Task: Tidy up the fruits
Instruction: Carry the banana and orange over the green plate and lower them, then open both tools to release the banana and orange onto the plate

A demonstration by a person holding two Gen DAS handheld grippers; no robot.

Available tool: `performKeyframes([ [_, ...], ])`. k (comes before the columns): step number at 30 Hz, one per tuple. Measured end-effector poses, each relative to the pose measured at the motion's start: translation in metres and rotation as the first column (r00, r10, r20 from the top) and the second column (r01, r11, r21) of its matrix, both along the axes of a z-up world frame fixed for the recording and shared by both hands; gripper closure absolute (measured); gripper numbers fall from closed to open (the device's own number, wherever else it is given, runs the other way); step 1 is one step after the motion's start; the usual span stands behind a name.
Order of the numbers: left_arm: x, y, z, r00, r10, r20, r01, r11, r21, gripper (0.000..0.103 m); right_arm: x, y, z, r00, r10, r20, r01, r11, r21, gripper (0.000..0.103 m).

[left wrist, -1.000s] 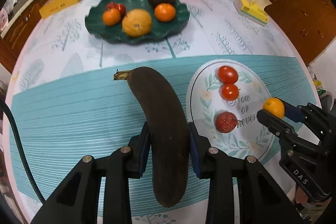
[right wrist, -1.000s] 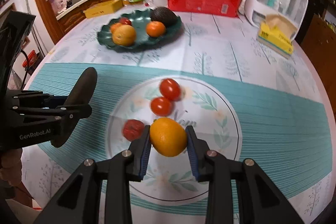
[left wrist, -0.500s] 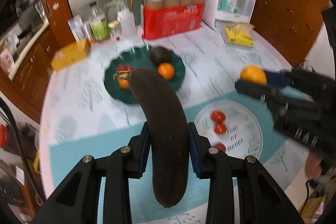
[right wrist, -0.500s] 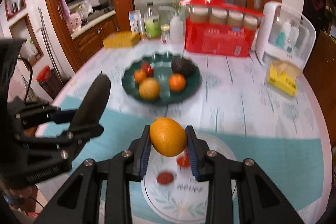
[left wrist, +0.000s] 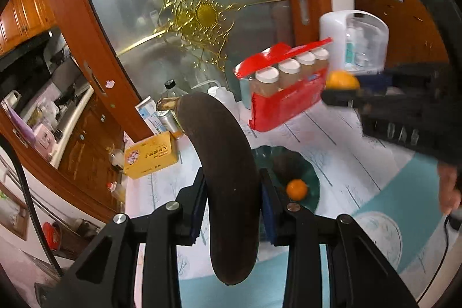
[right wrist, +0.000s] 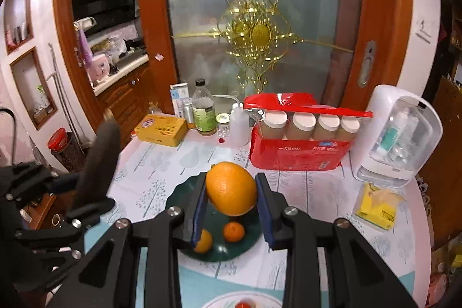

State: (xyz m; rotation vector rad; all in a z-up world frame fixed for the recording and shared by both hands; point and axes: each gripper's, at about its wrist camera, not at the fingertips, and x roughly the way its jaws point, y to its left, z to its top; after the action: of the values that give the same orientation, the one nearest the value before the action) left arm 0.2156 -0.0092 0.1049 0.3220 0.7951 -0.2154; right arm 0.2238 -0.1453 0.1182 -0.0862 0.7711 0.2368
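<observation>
My left gripper (left wrist: 232, 201) is shut on a dark brown banana (left wrist: 228, 192), held high above the table with its stem end pointing away. In the right wrist view the banana (right wrist: 99, 163) and left gripper (right wrist: 86, 192) show at the left. My right gripper (right wrist: 232, 205) is shut on an orange (right wrist: 231, 188). Below it lies the dark green wavy plate (right wrist: 179, 192) with a small orange (right wrist: 234, 231) and another orange fruit (right wrist: 203, 241). The left wrist view shows the held orange (left wrist: 342, 80) at the right and the green plate (left wrist: 313, 178) partly hidden by the banana.
A white patterned plate (right wrist: 219, 302) with a tomato (right wrist: 245, 303) lies near the front edge. At the back stand a red pack of cups (right wrist: 300, 146), a white cabinet (right wrist: 401, 134), bottles (right wrist: 203, 114) and a yellow tin (right wrist: 160, 130). A yellow tissue pack (right wrist: 378, 207) lies right. A hand (left wrist: 447, 192) holds the right gripper.
Both grippers have risen well above the table and moved toward the green plate, each still gripping its fruit. The white plate has slid to the bottom of the views.
</observation>
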Motion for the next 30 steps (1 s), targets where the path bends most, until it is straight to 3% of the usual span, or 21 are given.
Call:
performKeyframes([
  [3,0.030,-0.001,-0.022,0.999,-0.002,-0.051,0.001,1.000,-0.023,0.071,0.030,0.008,-0.032,0.997,0.011,-0.076,-0.011,1.000,-0.001,0.071],
  [11,0.107,-0.003,-0.127,0.969,0.010,-0.245,-0.033,0.995,-0.091,0.071,0.057,0.026,-0.143,0.959,0.111,-0.262,-0.106,0.994,0.035,0.070],
  [16,0.144,-0.001,-0.184,0.932,0.021,-0.363,-0.085,0.983,-0.162,0.071,0.071,0.026,-0.208,0.919,0.133,-0.372,-0.100,0.989,0.106,0.070],
  [22,0.157,-0.014,-0.227,0.902,0.009,-0.432,-0.092,0.981,-0.172,0.071,0.077,0.027,-0.241,0.900,0.150,-0.409,-0.091,0.983,0.159,0.069],
  [27,0.160,-0.017,-0.244,0.880,0.014,-0.475,-0.100,0.983,-0.156,0.069,0.076,0.028,-0.242,0.917,0.157,-0.368,-0.114,0.984,0.135,0.064],
  [30,0.155,-0.017,-0.234,0.893,0.010,-0.450,-0.093,0.982,-0.163,0.054,0.072,0.026,-0.239,0.929,0.157,-0.336,-0.125,0.985,0.116,0.053],
])
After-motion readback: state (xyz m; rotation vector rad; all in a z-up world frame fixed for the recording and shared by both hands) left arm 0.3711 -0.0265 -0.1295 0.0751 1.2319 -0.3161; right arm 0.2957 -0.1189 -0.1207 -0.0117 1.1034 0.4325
